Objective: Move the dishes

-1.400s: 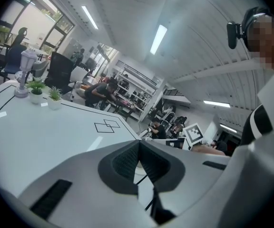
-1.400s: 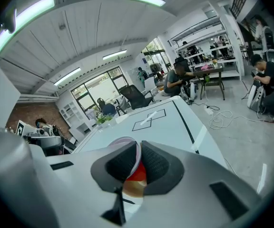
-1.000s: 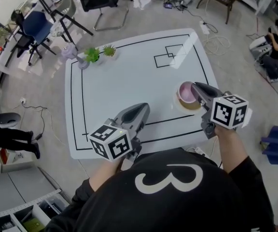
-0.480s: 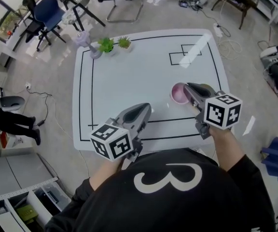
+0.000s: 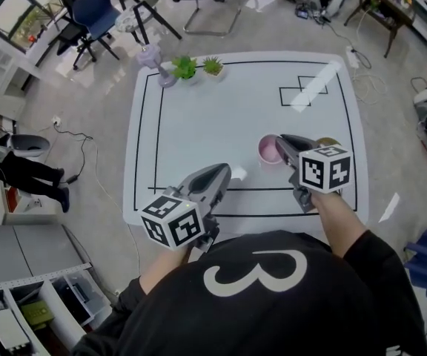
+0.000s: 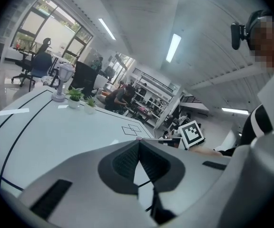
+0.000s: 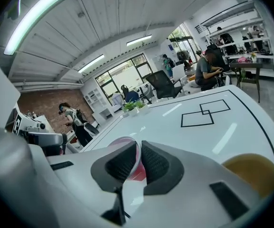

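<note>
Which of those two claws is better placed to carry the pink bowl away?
The right. The right gripper already has its jaws closed on the pink bowl's rim, while the left gripper hovers shut and empty near the table's front edge.

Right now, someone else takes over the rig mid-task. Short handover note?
Left gripper: jaws together, nothing in them, over the near part of the white table.
Right gripper: shut on the rim of the pink bowl.
Tan dish: on the table just right of the bowl, untouched.
Done: bowl is gripped; can't tell if it is lifted off the table.
Left: place the bowl, then probably move the tan dish.
</note>
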`<state>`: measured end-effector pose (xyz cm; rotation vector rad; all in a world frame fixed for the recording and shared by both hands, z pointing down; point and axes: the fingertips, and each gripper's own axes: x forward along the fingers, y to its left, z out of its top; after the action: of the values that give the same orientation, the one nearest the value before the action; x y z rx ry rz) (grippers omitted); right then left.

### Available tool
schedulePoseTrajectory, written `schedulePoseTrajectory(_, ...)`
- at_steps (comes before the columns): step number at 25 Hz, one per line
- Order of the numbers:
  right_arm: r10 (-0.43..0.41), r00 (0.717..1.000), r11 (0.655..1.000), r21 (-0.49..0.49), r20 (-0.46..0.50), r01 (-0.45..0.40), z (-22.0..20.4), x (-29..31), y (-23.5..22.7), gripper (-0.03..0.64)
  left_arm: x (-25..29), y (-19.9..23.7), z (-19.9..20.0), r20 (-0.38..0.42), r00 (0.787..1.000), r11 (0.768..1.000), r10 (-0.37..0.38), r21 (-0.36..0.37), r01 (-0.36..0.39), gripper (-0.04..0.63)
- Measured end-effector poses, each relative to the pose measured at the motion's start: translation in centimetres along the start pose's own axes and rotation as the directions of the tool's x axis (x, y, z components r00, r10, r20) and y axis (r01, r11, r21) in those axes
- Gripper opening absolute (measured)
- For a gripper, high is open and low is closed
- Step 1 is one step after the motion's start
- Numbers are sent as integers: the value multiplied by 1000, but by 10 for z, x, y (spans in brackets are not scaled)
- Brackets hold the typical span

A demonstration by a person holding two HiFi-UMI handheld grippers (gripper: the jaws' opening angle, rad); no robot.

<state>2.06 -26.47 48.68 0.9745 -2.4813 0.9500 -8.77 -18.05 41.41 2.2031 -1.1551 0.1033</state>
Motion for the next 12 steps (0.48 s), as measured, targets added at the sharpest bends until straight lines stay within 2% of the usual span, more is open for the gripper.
schedulePoseTrajectory(8,-25,998,999,-34,-64,23,-13,20,2,35,-23,13,4,41,997,998,62,-22,-61,3)
schedulePoseTrajectory(12,-36,997,999,-27,-73,34,-14,24,0,59,-27,17,4,50,996,997,74,-37,-72,3)
